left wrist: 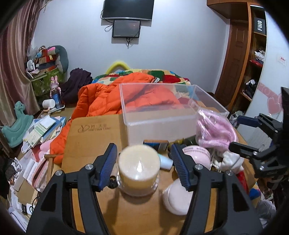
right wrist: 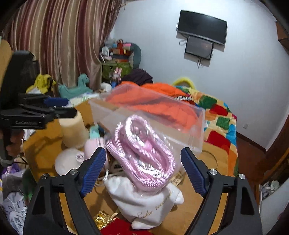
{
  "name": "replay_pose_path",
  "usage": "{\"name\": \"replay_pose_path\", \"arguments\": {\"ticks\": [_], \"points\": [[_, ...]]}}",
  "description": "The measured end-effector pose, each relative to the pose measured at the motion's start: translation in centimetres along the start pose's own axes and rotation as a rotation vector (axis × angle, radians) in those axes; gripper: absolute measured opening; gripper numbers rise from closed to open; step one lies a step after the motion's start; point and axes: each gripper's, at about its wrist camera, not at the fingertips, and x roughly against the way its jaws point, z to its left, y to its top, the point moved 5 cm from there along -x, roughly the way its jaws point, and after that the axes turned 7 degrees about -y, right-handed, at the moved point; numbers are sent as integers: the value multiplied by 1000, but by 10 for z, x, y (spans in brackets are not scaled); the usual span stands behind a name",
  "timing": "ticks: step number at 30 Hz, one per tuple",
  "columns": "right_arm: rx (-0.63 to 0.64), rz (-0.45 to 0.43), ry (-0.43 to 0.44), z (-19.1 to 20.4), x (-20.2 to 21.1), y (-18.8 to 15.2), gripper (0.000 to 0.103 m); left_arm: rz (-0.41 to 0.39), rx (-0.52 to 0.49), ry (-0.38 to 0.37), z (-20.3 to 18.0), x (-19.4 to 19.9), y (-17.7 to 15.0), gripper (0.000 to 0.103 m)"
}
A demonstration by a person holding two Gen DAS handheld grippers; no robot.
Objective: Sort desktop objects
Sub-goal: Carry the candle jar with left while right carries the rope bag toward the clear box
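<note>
Left claw (left wrist: 143,163) released around upright candle jar (left wrist: 139,170) (axis vertical); right claw (right wrist: 143,165) released around pink cord (right wrist: 142,153).

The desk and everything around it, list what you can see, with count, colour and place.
Clear plastic storage box: one, transparent, far side of the desk, nothing inside.
Cream-lidded glass jar: one, cream and clear, between the left fingers, untouched.
Pink braided cord in a clear bag: one, pink, atop the pile between the right fingers, untouched.
White cloth drawstring pouch: one, white, under the cord.
Pale pink round lidded tub: one, near desk edge.
Orange padded jacket: one, on the bed behind.
Wall-mounted black screens: two, back wall.
Left gripper: one, black and blue, open.
Right gripper: one, black and blue, open.
</note>
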Motion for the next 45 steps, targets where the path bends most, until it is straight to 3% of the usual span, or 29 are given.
{"name": "replay_pose_path", "arguments": {"ticks": [10, 23, 26, 27, 28, 33, 45], "points": [[-30, 62, 27, -5, -27, -7, 83, 73, 31, 3, 10, -23, -24, 65], [83, 98, 3, 15, -49, -5, 90, 90, 36, 11, 11, -43, -29, 65], [98, 106, -18, 14, -54, -7, 83, 86, 42, 10, 12, -44, -29, 64], [102, 110, -25, 14, -55, -7, 74, 84, 39, 16, 12, -45, -29, 61], [100, 114, -23, 14, -55, -8, 71, 83, 35, 23, 13, -45, -29, 59], [101, 94, -47, 13, -48, -10, 60, 75, 27, 29, 11, -44, -30, 58], [24, 40, -60, 3, -13, -4, 51, 44, 40, 33, 12, -33, -30, 58]]}}
